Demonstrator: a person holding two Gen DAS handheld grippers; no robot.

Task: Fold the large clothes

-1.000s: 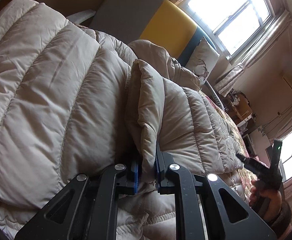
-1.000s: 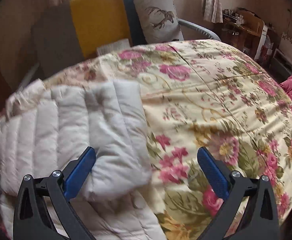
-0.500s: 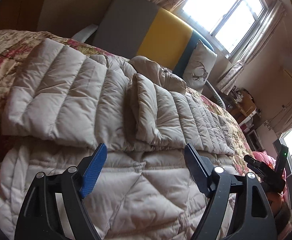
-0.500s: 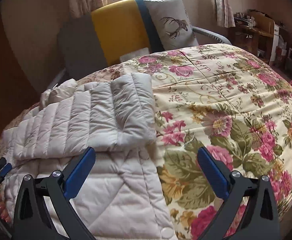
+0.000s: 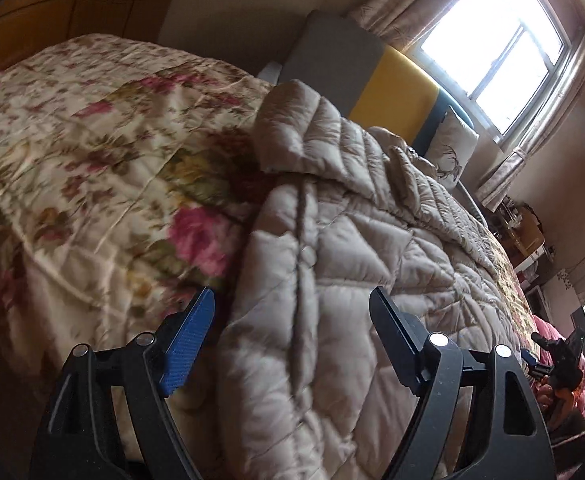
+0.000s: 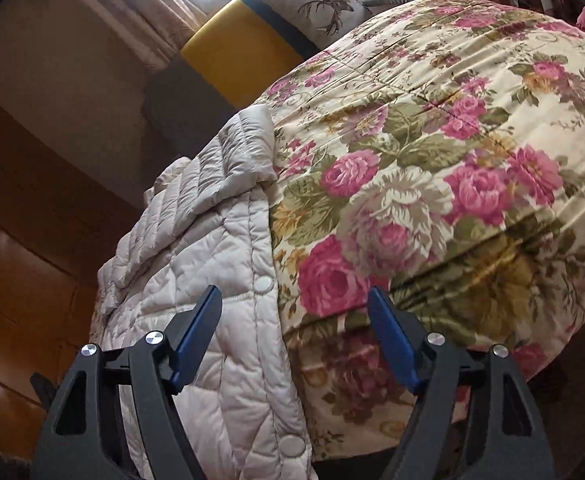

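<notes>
A beige quilted down coat [image 5: 356, 264] lies on a bed covered by a floral quilt [image 5: 92, 168], near the foot edge, with its lower part draped over that edge. The upper portion shows narrow horizontal quilting and is folded inward over a lower body stitched in a diamond pattern. In the right wrist view the coat [image 6: 212, 264] presents a straight front edge running toward the camera, set with round snap buttons [image 6: 263, 283]; this edge borders bare floral quilt [image 6: 452, 160] on its right side. In the left wrist view the coat's other side edge meets the floral quilt, which extends to the far left corner of the bed.

The left gripper [image 5: 292, 320] is spread wide with nothing between its blue pads; it hovers at the foot edge, straddling the coat's side edge. The right gripper [image 6: 294, 316] is likewise spread wide and holds nothing, straddling the buttoned edge where coat meets quilt. The right gripper also appears small at the lower right of the left wrist view.

At the head of the bed stand a grey and yellow headboard [image 5: 388, 80] and a pillow [image 6: 316, 4] printed with a deer. A window [image 5: 492, 40] with curtains lies beyond. A wide area of quilt on both sides of the coat is uncovered.
</notes>
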